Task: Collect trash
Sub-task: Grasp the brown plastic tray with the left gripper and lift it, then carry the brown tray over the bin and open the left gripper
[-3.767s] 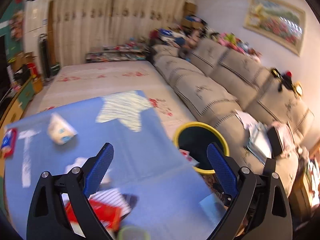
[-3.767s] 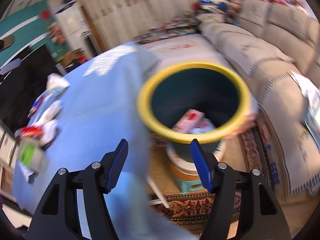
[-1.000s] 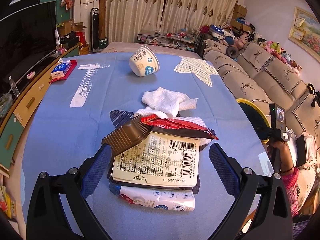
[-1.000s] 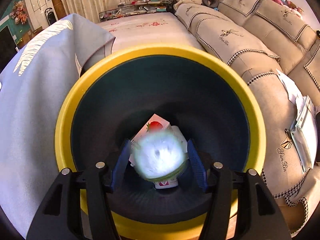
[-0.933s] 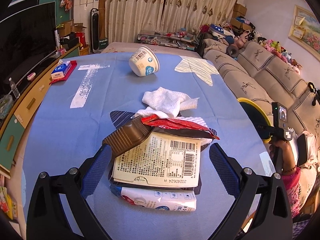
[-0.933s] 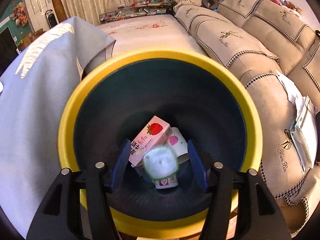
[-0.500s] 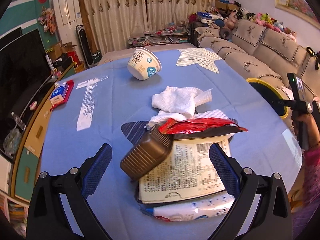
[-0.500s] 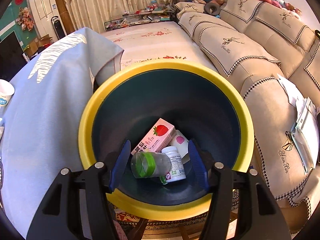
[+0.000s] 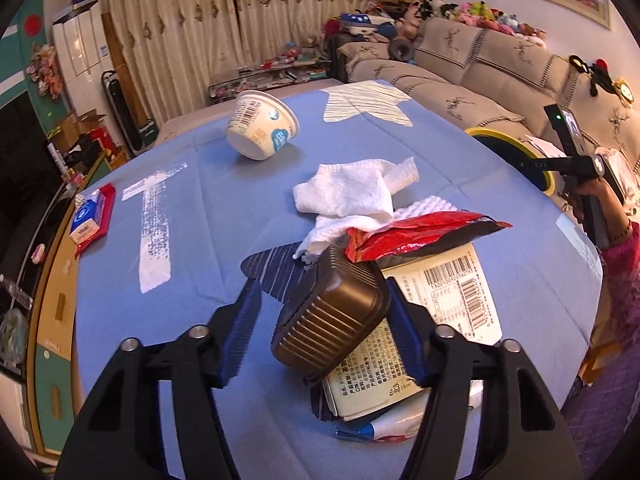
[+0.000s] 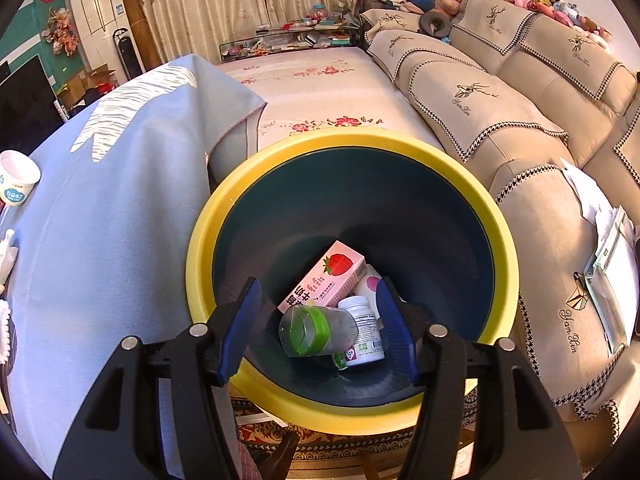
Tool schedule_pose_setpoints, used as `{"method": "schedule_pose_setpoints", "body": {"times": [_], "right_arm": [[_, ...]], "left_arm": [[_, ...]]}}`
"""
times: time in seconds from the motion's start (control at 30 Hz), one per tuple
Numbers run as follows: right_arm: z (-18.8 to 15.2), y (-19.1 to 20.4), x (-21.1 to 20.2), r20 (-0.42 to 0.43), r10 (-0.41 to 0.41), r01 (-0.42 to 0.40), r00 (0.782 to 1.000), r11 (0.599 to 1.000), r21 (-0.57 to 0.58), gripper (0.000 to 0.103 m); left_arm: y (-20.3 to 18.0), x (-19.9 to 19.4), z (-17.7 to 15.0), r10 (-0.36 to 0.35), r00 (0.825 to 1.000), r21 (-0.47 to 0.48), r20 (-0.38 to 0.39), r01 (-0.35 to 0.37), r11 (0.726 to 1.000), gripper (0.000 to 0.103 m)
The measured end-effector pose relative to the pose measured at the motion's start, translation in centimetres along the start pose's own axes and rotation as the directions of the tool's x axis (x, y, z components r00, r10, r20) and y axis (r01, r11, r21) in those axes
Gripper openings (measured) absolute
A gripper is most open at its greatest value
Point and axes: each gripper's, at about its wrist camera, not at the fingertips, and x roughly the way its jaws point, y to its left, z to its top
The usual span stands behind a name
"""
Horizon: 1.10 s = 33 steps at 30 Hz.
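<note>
Brown ribbed tray [image 9: 334, 322] tilted on a labelled packet [image 9: 424, 336] on the blue tabletop [image 9: 200, 208], between the jaws of the left gripper [image 9: 322, 334], just closing, right pad touching, left pad still apart. Best to close squarely on the long ribbed sides, then lift without dragging the red wrapper [image 9: 416, 234]. Right gripper [image 10: 318, 318] open, empty over the yellow-rimmed bin [image 10: 504, 240].
</note>
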Motion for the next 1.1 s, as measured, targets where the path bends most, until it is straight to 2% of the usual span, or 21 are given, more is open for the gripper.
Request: {"method": "schedule_pose_setpoints", "body": {"times": [0.03, 0.1, 0.3, 0.47, 0.6, 0.8, 1.0, 1.1], "right_arm": [[-0.1, 0.0, 0.0, 0.0, 0.002, -0.002, 1.0, 1.0, -0.002, 0.057], [-0.1, 0.2, -0.1, -0.002, 0.004, -0.004, 1.0, 1.0, -0.006, 0.057], [-0.2, 0.3, -0.3, 0.0, 0.009, -0.009, 1.0, 1.0, -0.008, 0.057], [-0.3, 0.3, -0.3, 0.003, 0.011, -0.011, 1.0, 1.0, -0.004, 0.057], [-0.4, 0.3, -0.6, 0.008, 0.012, -0.012, 1.0, 1.0, -0.003, 0.057], [-0.5, -0.1, -1.1, 0.018, 0.018, -0.018, 1.0, 1.0, 0.005, 0.057], [-0.8, -1.3, -2.1, 0.041, 0.015, -0.016, 0.999, 1.0, 0.027, 0.057], [-1.2, -2.2, -3.2, 0.066, 0.004, -0.007, 0.998, 0.999, 0.045, 0.057]], "left_arm": [[0.0, 0.0, 0.0, -0.015, 1.0, 0.002, 0.004, 0.015, 1.0, 0.053], [0.3, 0.1, 0.0, -0.041, 0.999, -0.006, 0.008, 0.041, 0.999, 0.041], [1.5, 0.2, 0.1, -0.036, 0.999, -0.057, 0.026, 0.038, 0.998, 0.034], [2.5, -0.6, 0.7, 0.094, 0.994, -0.103, 0.055, -0.088, 0.991, 0.028], [3.4, -1.5, 1.4, 0.209, 0.976, -0.134, 0.068, -0.198, 0.971, 0.019], [4.0, -3.0, 3.0, 0.271, 0.957, -0.188, 0.103, -0.249, 0.95, 0.016], [2.0, -4.0, 5.8, 0.244, 0.961, -0.18, 0.132, -0.218, 0.959, 0.016], [-0.2, -3.9, 8.3, 0.195, 0.97, -0.138, 0.143, -0.176, 0.975, 0.016]]}}
